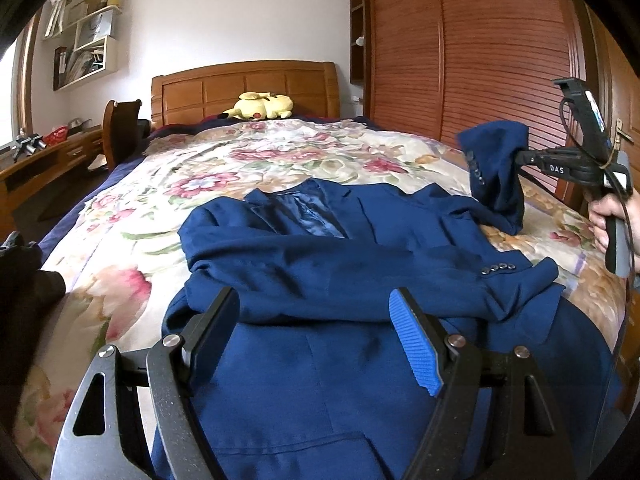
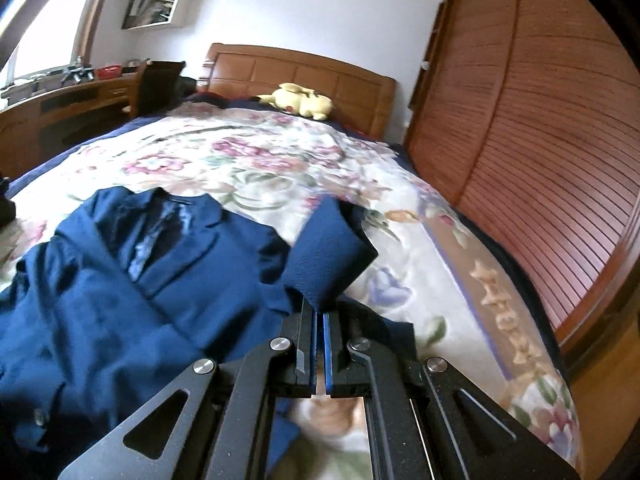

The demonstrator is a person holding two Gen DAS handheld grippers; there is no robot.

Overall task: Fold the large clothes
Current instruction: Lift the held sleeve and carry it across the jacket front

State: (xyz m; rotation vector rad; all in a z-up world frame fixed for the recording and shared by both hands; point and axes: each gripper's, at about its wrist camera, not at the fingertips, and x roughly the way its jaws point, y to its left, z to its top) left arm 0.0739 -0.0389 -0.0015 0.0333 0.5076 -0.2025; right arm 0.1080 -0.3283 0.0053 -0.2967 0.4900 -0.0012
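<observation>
Floral bed, right claw pinching jacket sleeve

The left wrist view sits low and close over the near hem of the blue jacket, looking between its spread fingers up the bed toward the headboard. The right wrist view looks the same way from farther right, tilted, past its closed fingers. Both share the jacket, bed, headboard, yellow plush toy and wardrobe.
</observation>
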